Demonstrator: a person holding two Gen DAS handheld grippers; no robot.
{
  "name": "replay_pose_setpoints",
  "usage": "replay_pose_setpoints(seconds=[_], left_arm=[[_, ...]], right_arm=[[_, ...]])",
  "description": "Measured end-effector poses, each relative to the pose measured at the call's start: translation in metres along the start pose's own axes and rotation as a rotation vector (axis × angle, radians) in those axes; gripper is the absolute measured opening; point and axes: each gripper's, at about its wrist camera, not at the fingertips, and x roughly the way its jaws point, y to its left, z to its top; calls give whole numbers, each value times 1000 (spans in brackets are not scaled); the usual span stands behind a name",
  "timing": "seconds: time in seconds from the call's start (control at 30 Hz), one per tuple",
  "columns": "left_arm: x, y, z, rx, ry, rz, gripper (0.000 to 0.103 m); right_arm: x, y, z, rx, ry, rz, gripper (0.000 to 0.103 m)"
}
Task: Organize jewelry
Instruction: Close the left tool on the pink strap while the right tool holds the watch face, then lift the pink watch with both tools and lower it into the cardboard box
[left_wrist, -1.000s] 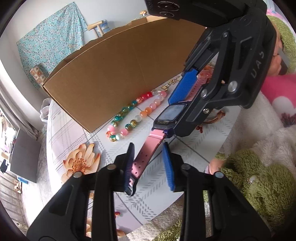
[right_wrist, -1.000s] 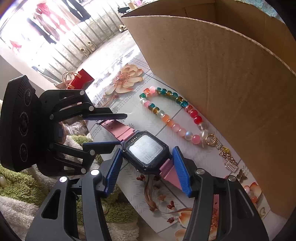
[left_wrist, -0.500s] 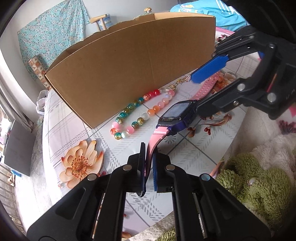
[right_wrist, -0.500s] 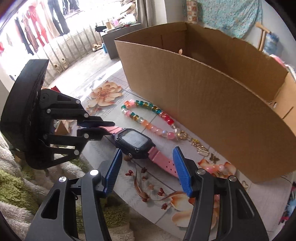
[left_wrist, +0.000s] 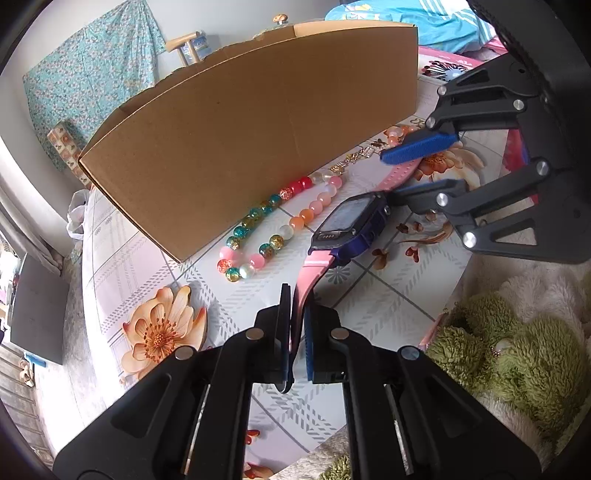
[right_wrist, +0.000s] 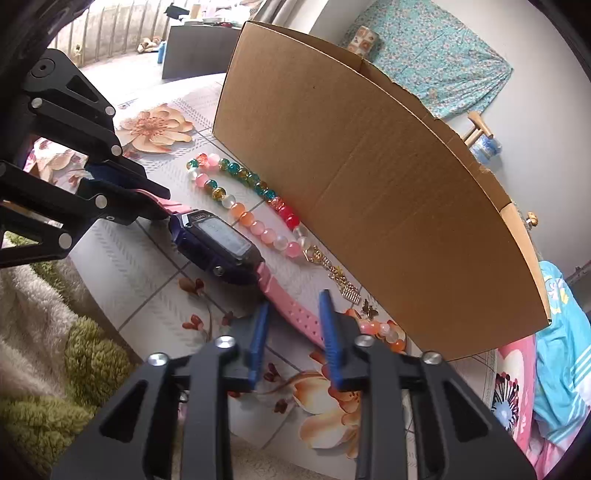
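while the left gripper (left_wrist: 298, 332) is pinching one pink strap of the watch (left_wrist: 349, 225) on the table (left_wrist: 388, 295) and the right gripper (right_wrist: 293, 332) is straddling the other, spread, lifting into the cardboard box (left_wrist: 258, 147) looks next.

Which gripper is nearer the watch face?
Left. The left gripper is shut on the pink strap just below the watch face. The right gripper is open, straddling the opposite strap end farther from it.
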Motion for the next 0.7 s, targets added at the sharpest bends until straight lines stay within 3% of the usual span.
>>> replay_pose_setpoints(seconds=[0.3,0.7], left_arm=[[-8,-3,3,-9,-39,41,3],[-51,-3,24,-24,-146,149,3]], right_arm=[[-11,19,-2,13,-122,-181,6],[-58,6,3,154,-315,-266,5]])
